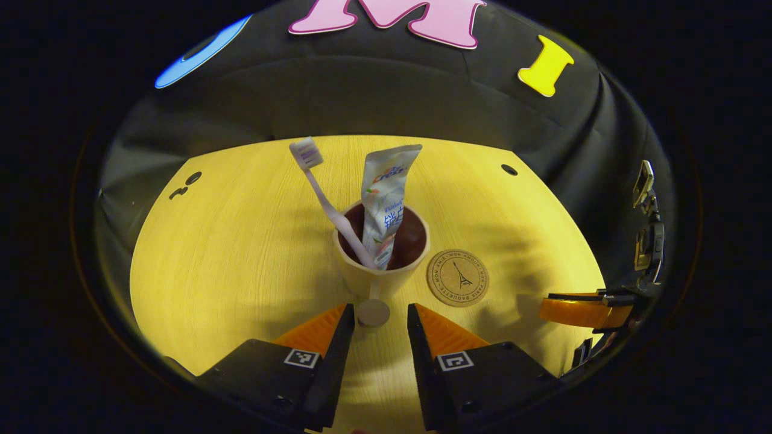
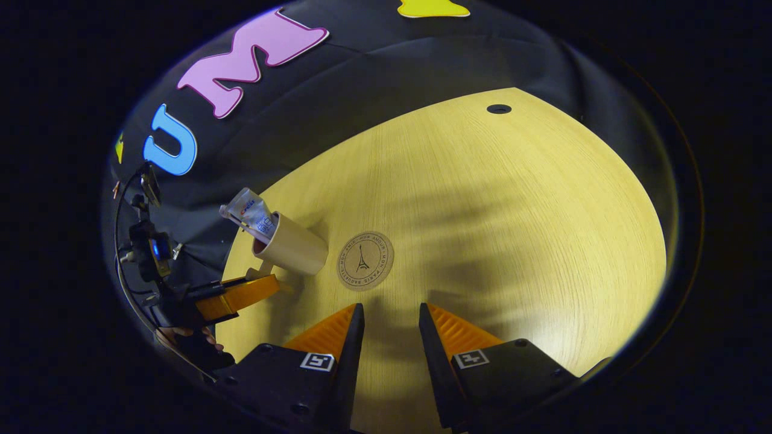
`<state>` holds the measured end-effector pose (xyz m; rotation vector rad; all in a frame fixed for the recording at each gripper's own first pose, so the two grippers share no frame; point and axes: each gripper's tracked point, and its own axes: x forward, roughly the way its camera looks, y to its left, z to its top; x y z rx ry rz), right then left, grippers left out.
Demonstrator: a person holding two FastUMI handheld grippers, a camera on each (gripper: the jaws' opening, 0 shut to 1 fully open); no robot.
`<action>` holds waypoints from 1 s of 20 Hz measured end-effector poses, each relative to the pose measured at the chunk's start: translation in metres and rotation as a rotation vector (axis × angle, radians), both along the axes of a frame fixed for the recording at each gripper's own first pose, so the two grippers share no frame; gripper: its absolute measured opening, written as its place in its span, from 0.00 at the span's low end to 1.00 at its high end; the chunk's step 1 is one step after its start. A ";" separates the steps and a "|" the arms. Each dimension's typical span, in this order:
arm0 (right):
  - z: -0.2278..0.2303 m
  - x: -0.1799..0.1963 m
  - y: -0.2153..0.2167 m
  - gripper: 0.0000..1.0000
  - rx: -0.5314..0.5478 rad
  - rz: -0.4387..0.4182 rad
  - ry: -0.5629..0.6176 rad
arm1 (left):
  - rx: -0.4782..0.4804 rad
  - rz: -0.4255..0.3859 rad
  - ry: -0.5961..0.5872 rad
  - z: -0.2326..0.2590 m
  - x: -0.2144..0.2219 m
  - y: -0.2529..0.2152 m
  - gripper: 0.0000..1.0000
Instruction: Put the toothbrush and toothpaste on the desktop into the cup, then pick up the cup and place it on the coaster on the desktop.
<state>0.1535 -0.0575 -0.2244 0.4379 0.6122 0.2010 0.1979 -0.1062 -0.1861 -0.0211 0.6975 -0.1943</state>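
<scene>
The toothbrush [image 1: 313,181] and the toothpaste [image 1: 386,199] stand already in the cup [image 1: 381,265], which rests near the middle of the tabletop [image 1: 229,253], just beside the coaster [image 1: 458,278] but not on it, so I judge the step in hand is to take the cup. Your left gripper [image 1: 380,328] has its fingers apart, with the small handle of the cup between them and not yet pressed; bring them forward and close firmly on the handle, then lift straight so the tall things do not tip out. Your right gripper [image 2: 389,328] hangs with fingers apart and holds nothing, toward the near edge; leave it away from the coaster.
</scene>
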 end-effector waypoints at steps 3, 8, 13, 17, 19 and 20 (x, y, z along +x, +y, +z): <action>-0.004 0.006 -0.008 0.57 0.011 -0.015 0.009 | 0.031 -0.010 0.049 -0.009 0.009 0.001 0.57; -0.008 0.015 -0.019 0.57 0.038 -0.036 0.026 | 0.086 -0.049 0.112 -0.018 0.029 0.001 0.57; -0.007 0.020 -0.024 0.57 0.055 -0.054 0.027 | 0.093 -0.055 0.192 -0.033 0.033 0.000 0.53; -0.007 0.018 -0.025 0.57 0.058 -0.060 0.032 | 0.092 -0.052 0.220 -0.038 0.033 0.002 0.41; -0.005 0.017 -0.026 0.57 0.061 -0.064 0.028 | 0.103 -0.059 0.223 -0.039 0.032 0.002 0.39; -0.003 0.018 -0.027 0.57 0.062 -0.066 0.027 | 0.108 -0.064 0.224 -0.040 0.033 0.002 0.33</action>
